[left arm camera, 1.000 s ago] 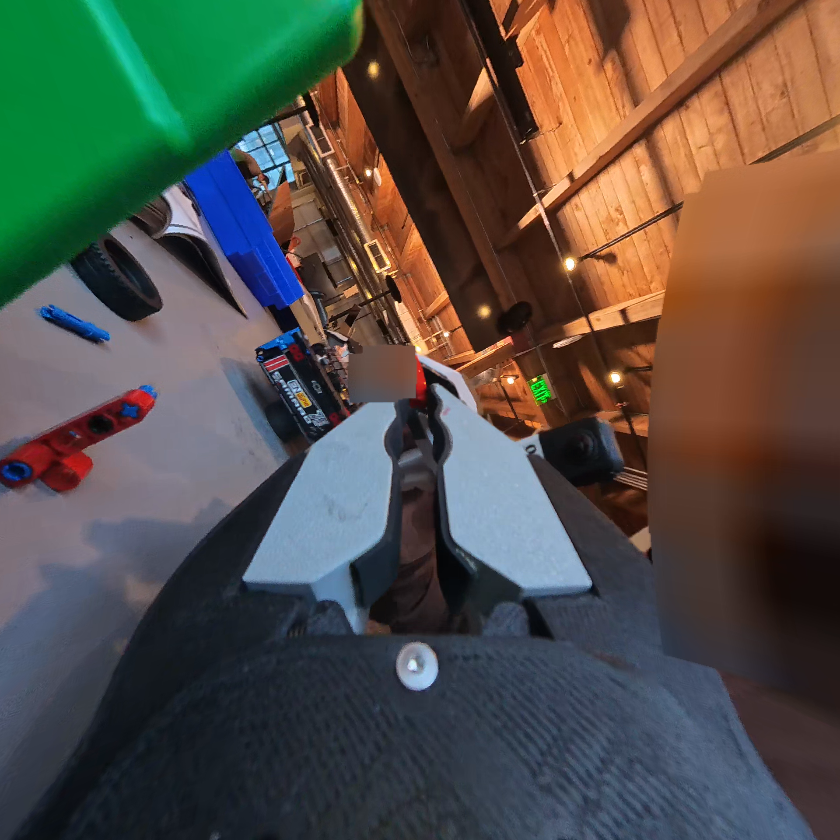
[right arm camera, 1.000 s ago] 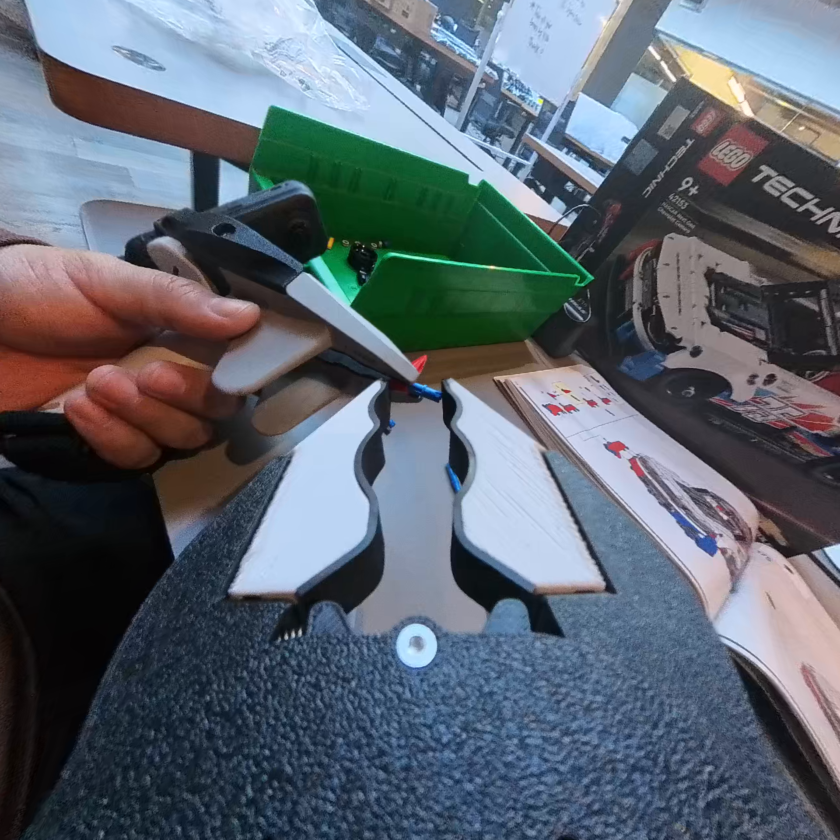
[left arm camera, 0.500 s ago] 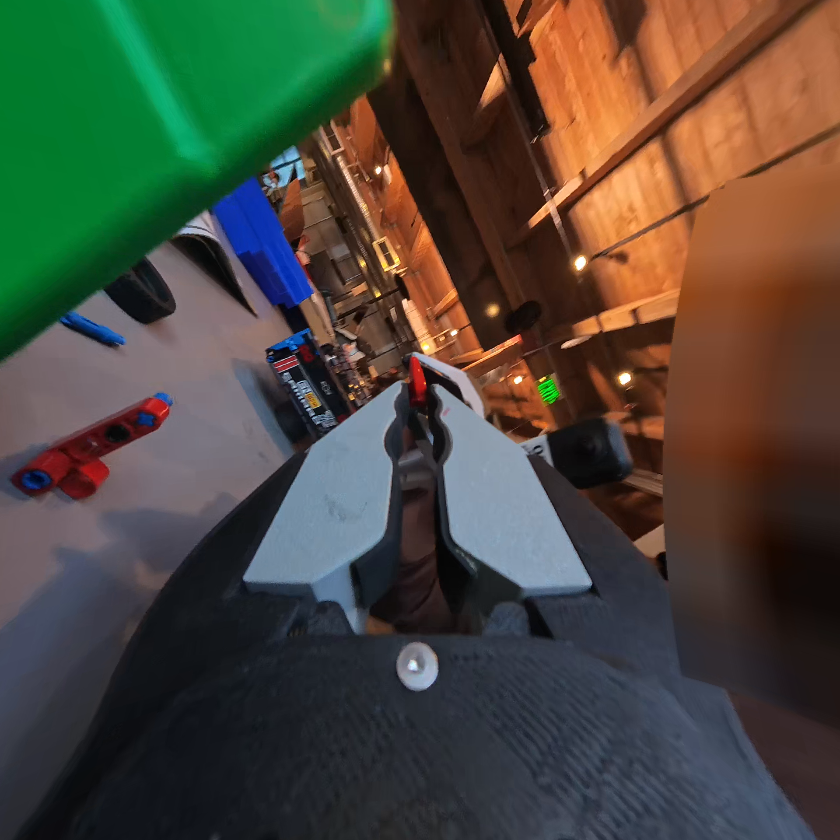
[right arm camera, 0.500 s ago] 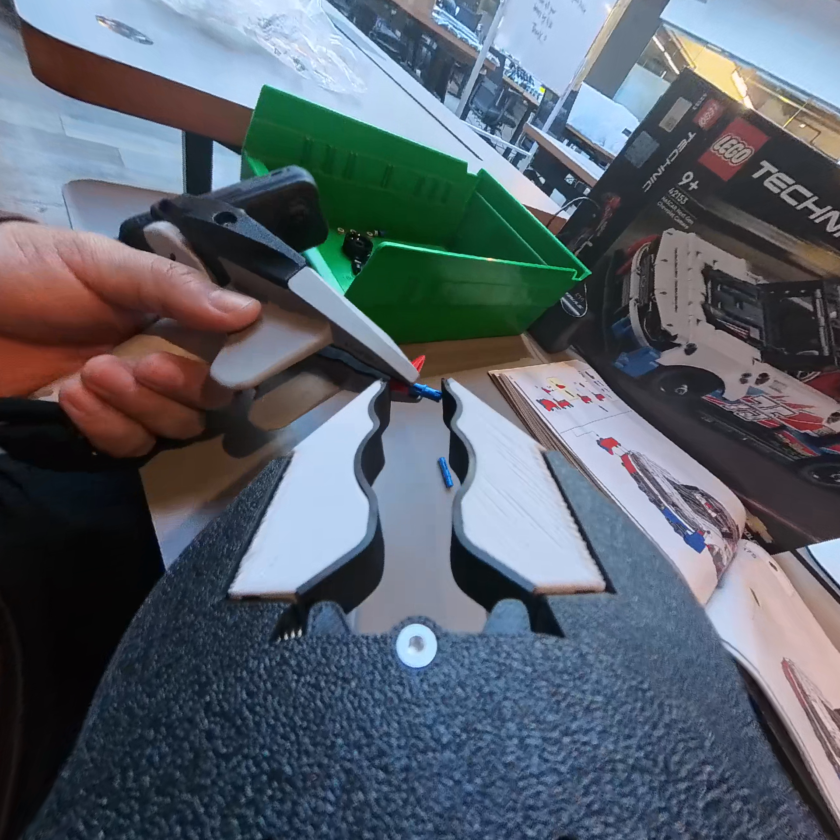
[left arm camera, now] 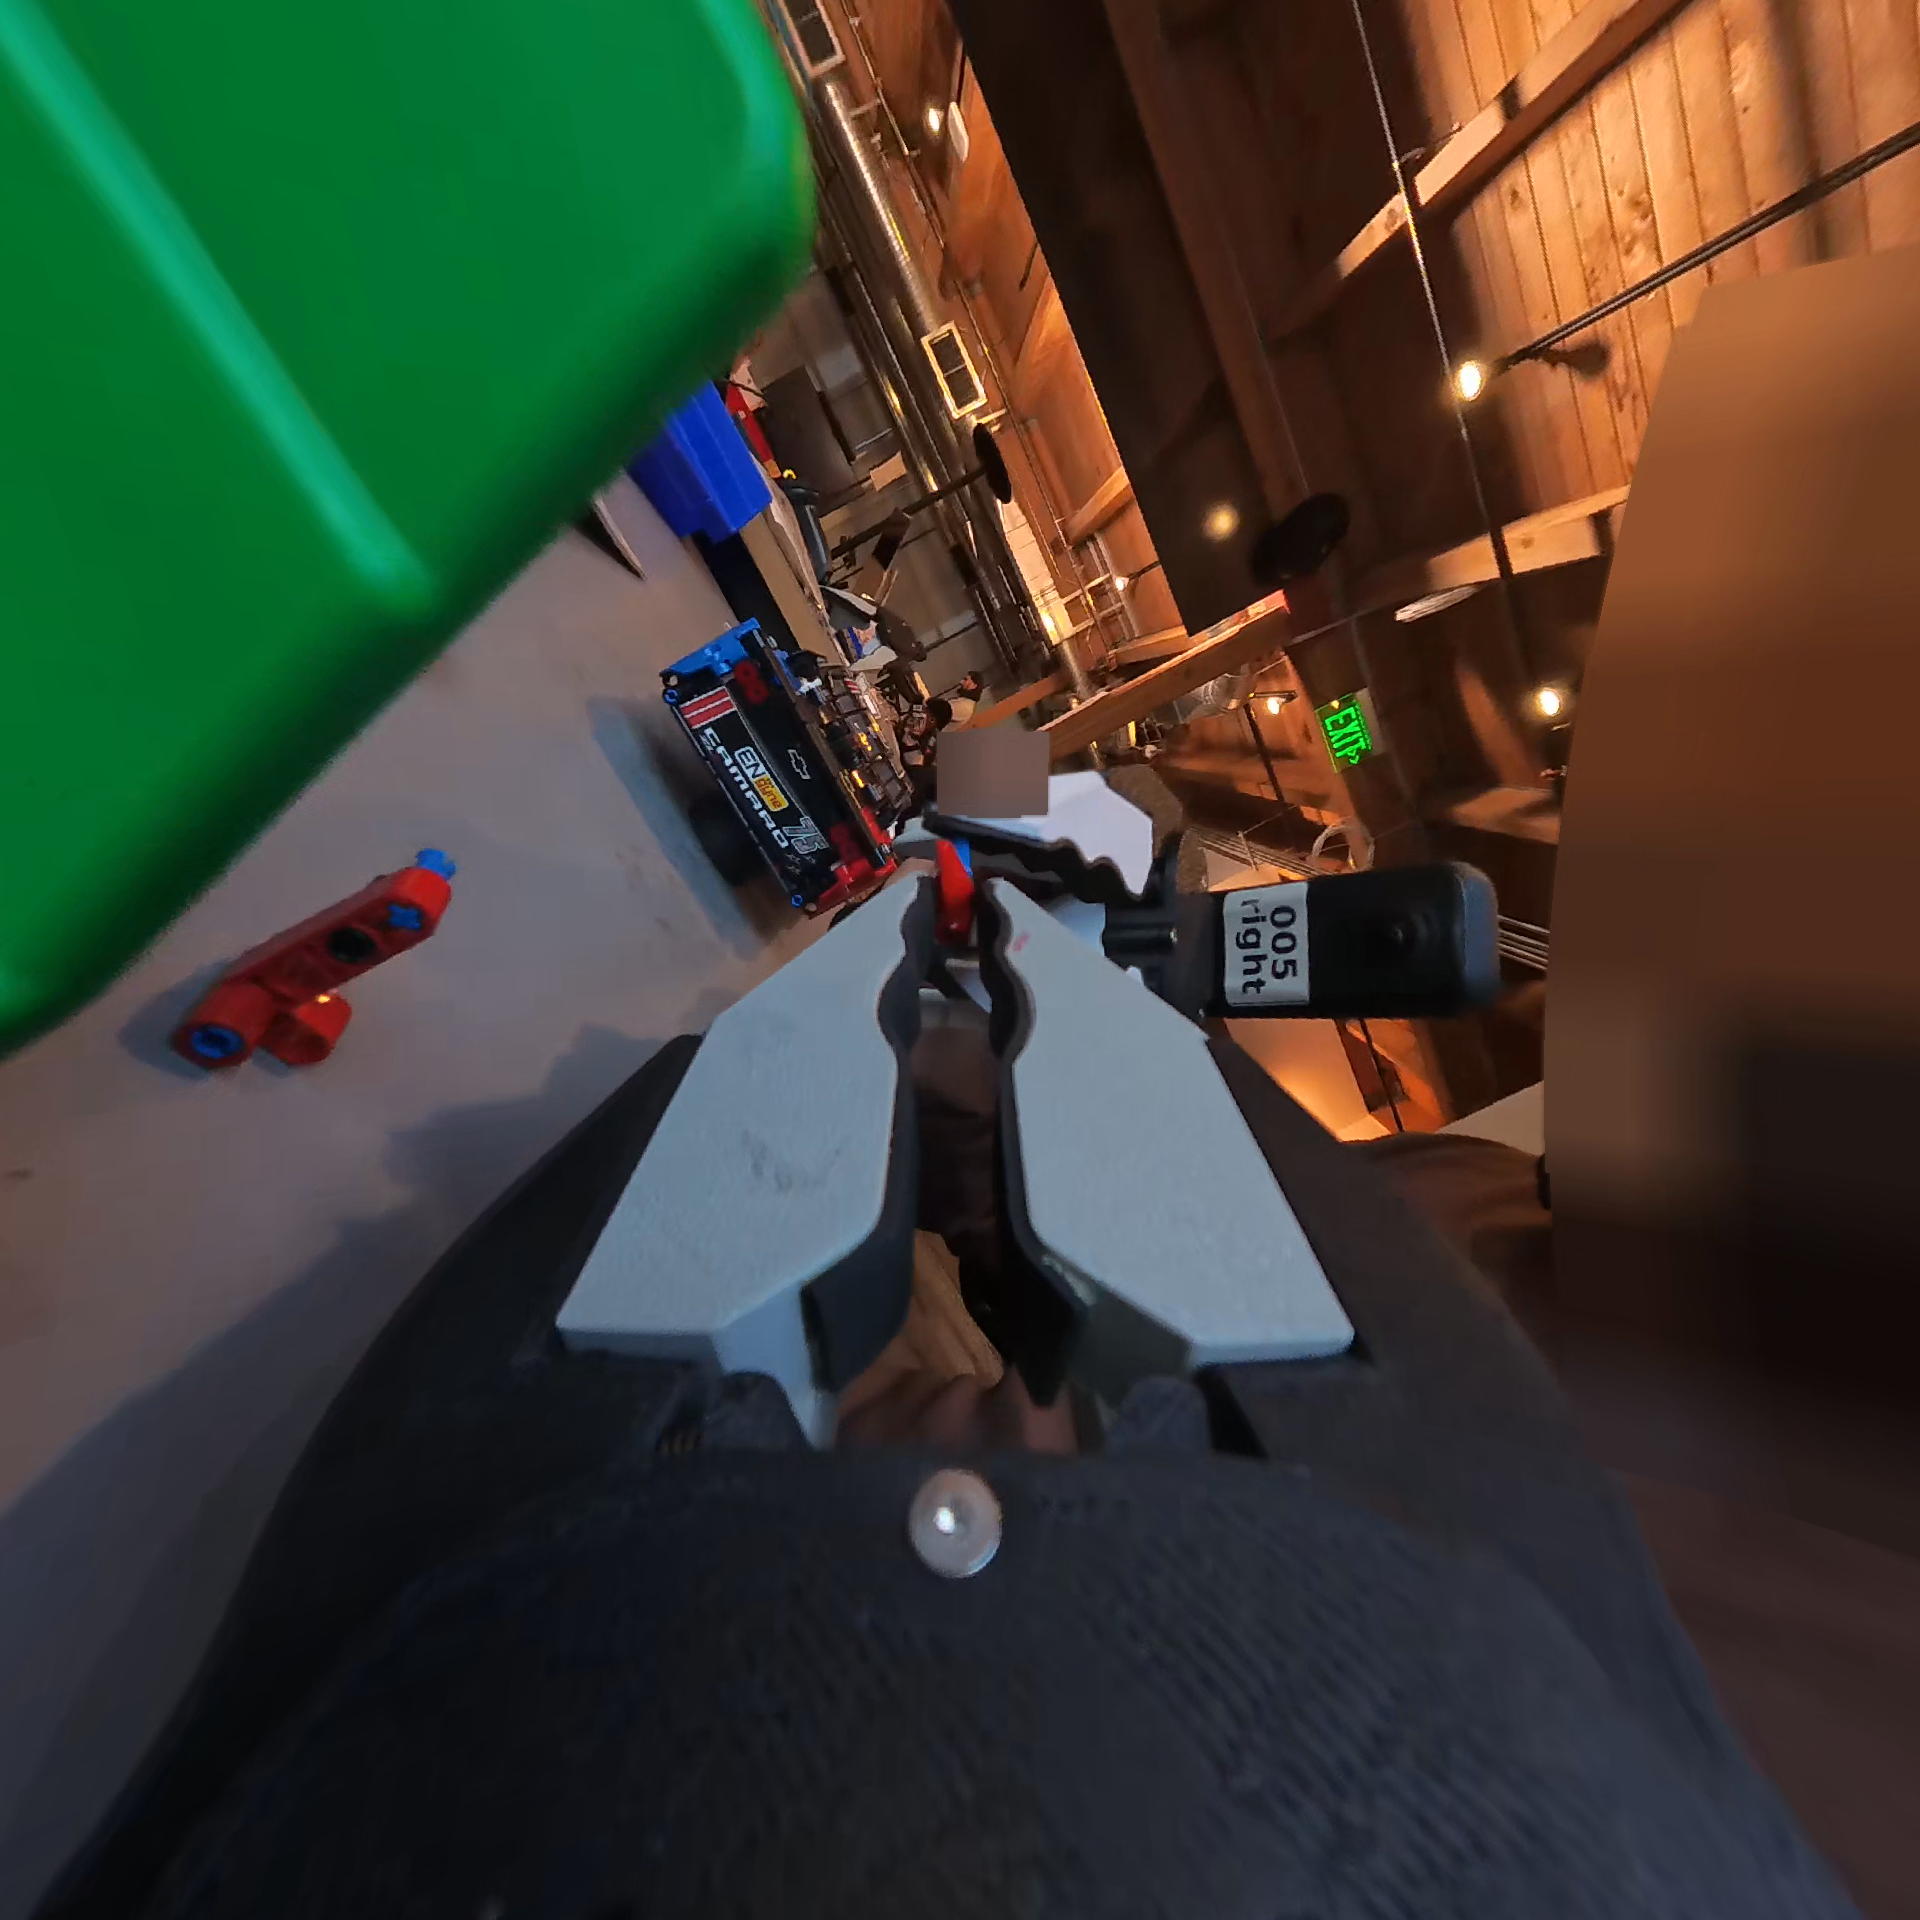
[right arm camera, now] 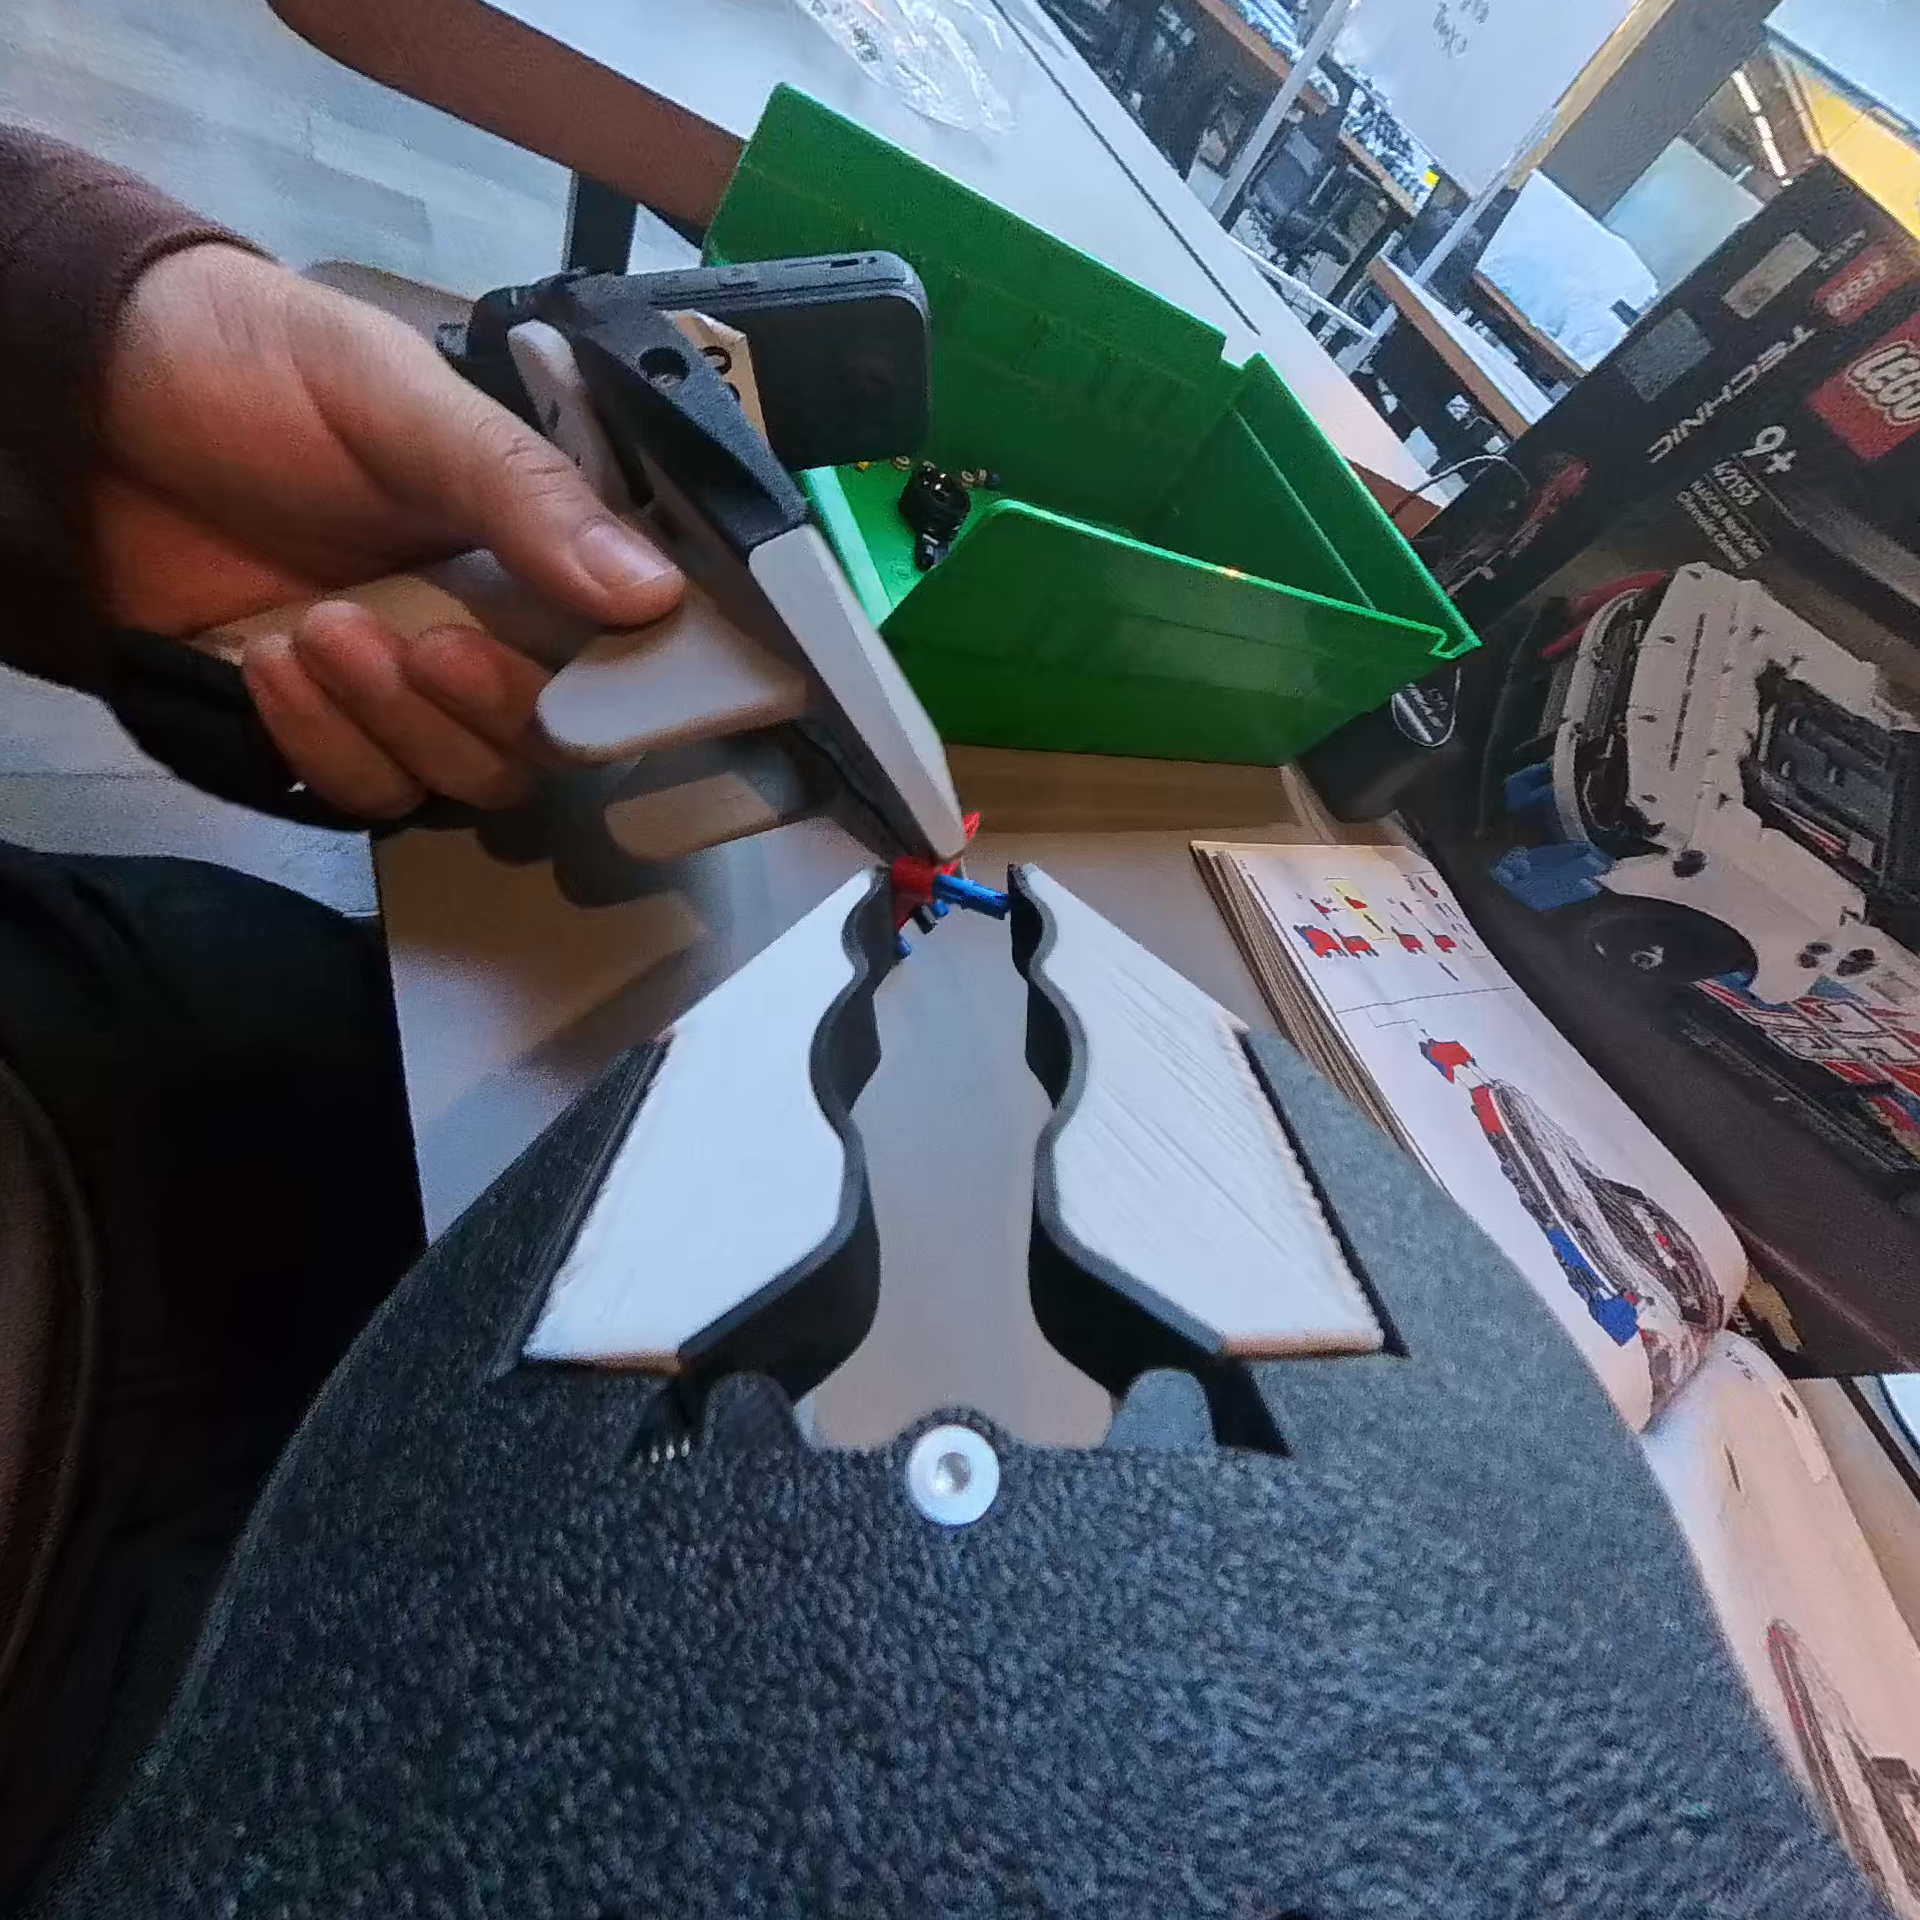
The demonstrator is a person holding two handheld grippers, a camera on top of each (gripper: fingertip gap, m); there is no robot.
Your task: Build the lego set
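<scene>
Your left gripper [left arm camera: 954, 914] is clamped on the small red piece [left arm camera: 950, 902], steadying it so your spread-open right gripper [right arm camera: 940, 899] can reach its blue pin [right arm camera: 966, 891].

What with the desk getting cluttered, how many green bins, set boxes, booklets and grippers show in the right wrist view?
Green bin: 1
Set box: 1
Booklet: 1
Grippers: 2, the left gripper shut on a red piece, the right gripper open
Total: 5
</scene>
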